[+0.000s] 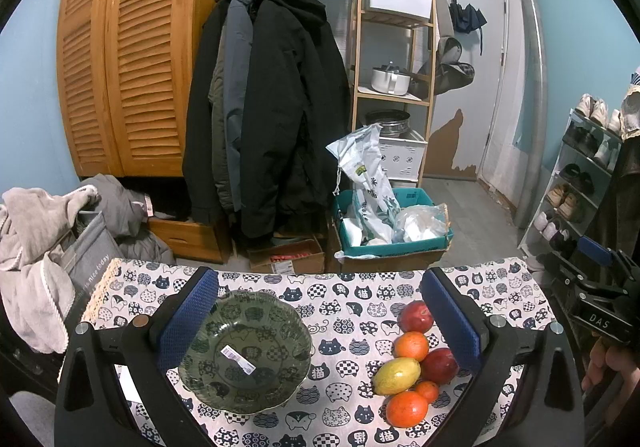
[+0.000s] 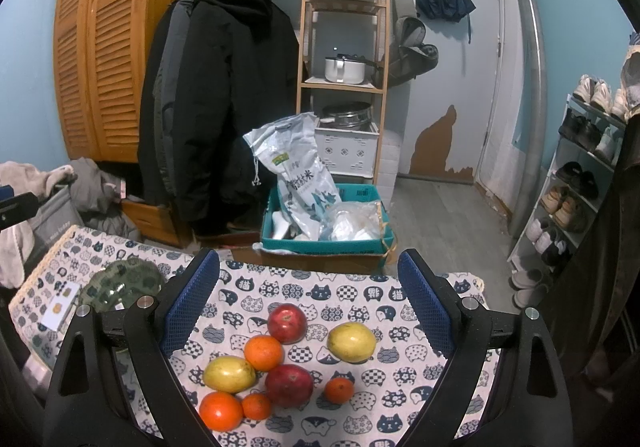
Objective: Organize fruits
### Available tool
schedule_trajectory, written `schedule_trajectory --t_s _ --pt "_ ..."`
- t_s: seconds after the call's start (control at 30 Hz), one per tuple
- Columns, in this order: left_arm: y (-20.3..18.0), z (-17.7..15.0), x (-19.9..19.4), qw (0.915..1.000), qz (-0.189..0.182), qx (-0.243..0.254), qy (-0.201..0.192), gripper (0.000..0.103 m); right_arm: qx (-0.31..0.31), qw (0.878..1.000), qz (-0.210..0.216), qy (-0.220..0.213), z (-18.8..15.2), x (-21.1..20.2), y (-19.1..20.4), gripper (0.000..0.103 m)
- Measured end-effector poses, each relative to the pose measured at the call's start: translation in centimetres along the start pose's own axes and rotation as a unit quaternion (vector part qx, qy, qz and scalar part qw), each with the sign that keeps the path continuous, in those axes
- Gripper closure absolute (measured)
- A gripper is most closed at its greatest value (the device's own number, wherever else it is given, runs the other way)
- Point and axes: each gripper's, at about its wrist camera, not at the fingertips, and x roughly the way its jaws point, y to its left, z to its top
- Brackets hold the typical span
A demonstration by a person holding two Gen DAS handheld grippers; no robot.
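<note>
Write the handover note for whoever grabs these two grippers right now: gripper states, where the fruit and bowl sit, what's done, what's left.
Left gripper: open, empty, framing the green glass bowl.
Right gripper: open, empty, over the fruit pile.
Bowl: on the cat-print tablecloth, holding no fruit, only a sticker label inside.
Fruit: all loose on the cloth to the bowl's right: far red apple, near red apple, two yellow mangoes, four oranges, the largest nearest the camera.
Done: nothing moved into the bowl yet.
Left: probably pick each fruit and place it in the bowl.
</note>
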Motion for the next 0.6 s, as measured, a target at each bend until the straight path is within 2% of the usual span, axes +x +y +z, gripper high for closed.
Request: schedule_trajectory --t_s 0.6 --pt "0.12 -0.01 -0.02 1.0 -0.001 -0.001 0.001 0.001 -0.001 1.0 -0.001 0.0 0.03 -0.09 0.06 0.014"
